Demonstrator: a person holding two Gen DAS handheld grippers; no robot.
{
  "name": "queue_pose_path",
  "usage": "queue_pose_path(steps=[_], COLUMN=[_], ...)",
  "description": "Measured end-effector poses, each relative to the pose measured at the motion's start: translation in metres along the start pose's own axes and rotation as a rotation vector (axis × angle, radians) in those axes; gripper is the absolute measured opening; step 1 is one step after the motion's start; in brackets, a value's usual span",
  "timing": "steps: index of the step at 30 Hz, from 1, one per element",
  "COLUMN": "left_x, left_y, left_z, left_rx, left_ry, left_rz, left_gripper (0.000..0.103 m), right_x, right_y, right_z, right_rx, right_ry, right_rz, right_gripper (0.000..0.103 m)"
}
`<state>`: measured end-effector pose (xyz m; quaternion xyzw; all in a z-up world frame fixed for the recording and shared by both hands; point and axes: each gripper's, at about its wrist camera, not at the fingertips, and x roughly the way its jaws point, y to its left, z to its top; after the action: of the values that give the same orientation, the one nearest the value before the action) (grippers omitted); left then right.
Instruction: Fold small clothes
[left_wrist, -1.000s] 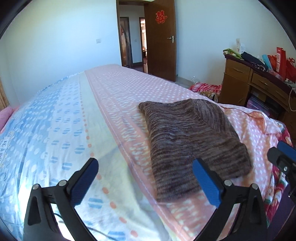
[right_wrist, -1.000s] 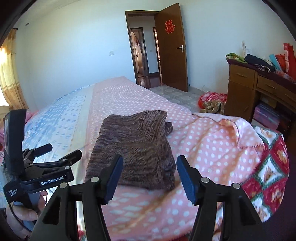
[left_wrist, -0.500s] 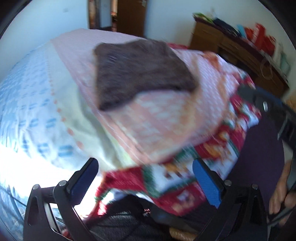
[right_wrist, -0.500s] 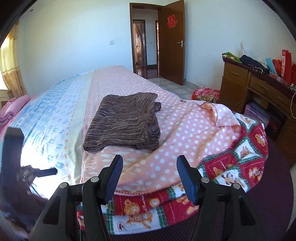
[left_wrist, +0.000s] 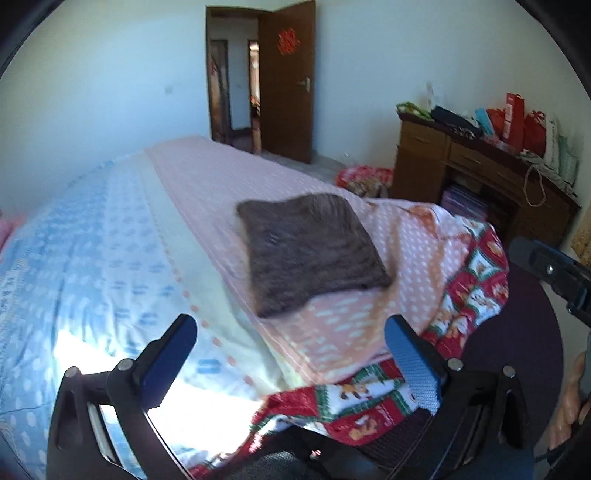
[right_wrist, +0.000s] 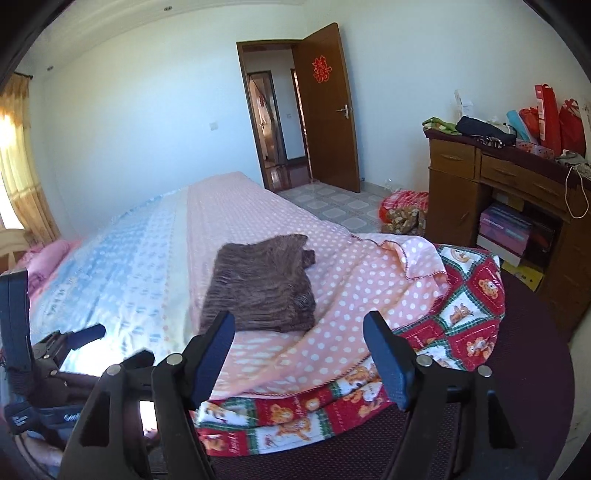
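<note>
Left claw (left_wrist: 290, 360): jaws spread wide, holding nothing, short of the bed's (left_wrist: 110, 240) near edge. Right claw (right_wrist: 299, 350): jaws likewise apart, empty, also short of that edge. Brown knit garment (left_wrist: 310, 251): folded into a flat rectangle, lying on the bed's pink polka-dot cover (right_wrist: 351, 295), well apart from both claws. Wooden dresser (right_wrist: 491, 184): beyond the bed's right side.

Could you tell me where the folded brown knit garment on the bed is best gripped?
Probably the brown knit garment's near edge, approached from the foot of the bed: it lies flat on the pink dotted blanket, stacked edge facing both open tools.
</note>
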<state>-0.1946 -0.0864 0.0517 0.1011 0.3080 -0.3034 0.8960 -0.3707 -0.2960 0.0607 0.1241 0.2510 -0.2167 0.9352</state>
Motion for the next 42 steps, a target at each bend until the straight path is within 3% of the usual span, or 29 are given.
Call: queue_pose_path(steps=[4,7,16,24,42], left_x=[-0.019,-0.028,-0.037,-0.039,-0.037], left_y=[0.012,0.011,0.008,0.005,0.006], left_z=[0.006,0.006,0.004,0.003,0.004], left_rx=[-0.021,-0.013,-0.021,-0.008,-0.004], left_ry=[-0.140,-0.199,-0.241,-0.247,-0.236], left_rz=[0.092,0.147,0.180,0.195,0.204], left_gripper=[0.103,0.103,0.103,0.103,0.103], right_x=[-0.011,-0.020,-0.043,-0.032,-0.029], right_y=[0.018,0.030,0.040,0.045,0.034], right_z=[0.004,0.004,0.004,0.000,0.000], right_rx=[-0.014,-0.046,-0.077,-0.088,-0.063], right_ry=[-0.051,-0.108,-0.265,-0.216,-0.206], right_rz=[0.022,0.003,-0.045,-0.029,-0.039], right_gripper=[0.073,0.073,0.081,0.081,0.081])
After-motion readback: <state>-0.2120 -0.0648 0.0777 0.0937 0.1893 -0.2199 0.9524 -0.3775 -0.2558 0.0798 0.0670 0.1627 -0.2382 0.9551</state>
